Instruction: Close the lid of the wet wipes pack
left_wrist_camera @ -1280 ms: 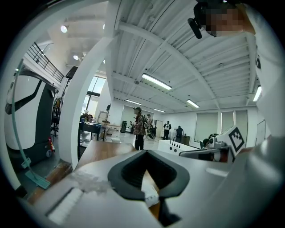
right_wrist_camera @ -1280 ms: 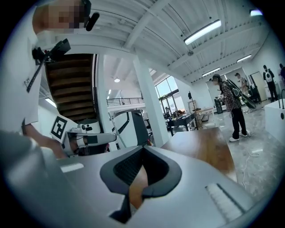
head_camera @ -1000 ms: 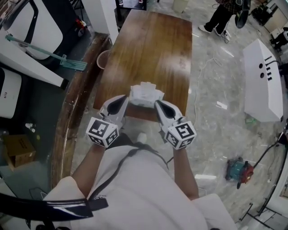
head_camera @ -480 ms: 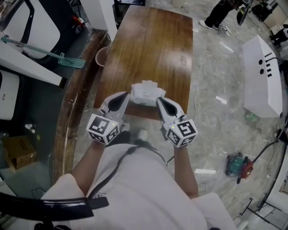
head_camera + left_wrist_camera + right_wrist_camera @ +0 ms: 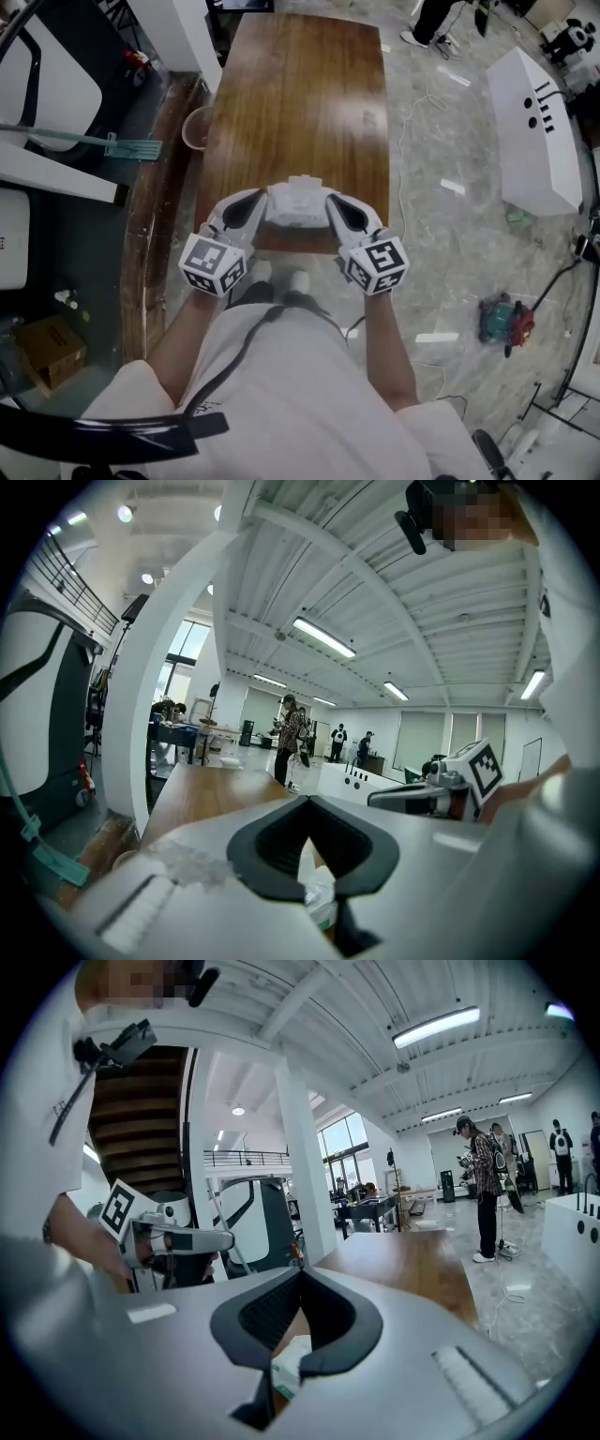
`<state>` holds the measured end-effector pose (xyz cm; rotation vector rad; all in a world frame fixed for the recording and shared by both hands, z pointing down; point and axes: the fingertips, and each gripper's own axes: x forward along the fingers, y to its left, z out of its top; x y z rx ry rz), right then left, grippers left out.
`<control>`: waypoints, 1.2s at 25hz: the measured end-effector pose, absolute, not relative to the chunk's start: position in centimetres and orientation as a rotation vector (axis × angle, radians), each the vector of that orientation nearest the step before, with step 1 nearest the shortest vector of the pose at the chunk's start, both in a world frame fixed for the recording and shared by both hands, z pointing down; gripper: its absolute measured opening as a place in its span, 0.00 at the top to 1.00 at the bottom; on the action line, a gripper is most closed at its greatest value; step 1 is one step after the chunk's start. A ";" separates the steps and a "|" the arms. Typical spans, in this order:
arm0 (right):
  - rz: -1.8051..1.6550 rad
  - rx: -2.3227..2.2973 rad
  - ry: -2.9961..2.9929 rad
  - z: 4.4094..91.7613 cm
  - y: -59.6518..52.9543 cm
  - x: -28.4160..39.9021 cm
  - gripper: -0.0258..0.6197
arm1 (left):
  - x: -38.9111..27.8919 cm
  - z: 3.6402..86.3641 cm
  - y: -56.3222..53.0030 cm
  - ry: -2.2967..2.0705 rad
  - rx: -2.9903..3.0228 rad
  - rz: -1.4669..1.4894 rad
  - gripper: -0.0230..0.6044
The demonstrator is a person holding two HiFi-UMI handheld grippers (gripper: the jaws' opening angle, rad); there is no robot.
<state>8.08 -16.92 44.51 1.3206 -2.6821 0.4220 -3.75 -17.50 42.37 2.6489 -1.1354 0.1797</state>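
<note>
The white wet wipes pack lies on the wooden table, close to its near edge. My two grippers flank it. The left gripper is at the pack's left side and the right gripper at its right side; whether they touch it I cannot tell. Both are shut with nothing between the jaws. In the left gripper view the shut left gripper frames a bit of the pack. In the right gripper view the right gripper shows a corner of the pack the same way.
A pink bucket stands on the floor off the table's left edge, by a teal broom. A white cabinet and a red-and-teal tool are on the right. A person stands beyond the table's far end.
Both grippers have moved forward from behind the pack to either side of it. The pack now sits squarer between them.
</note>
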 end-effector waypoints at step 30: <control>0.641 0.995 -2.461 62.1 -25.3 8.1 0.64 | 1.3 56.1 -22.2 -0.956 2.484 0.452 0.96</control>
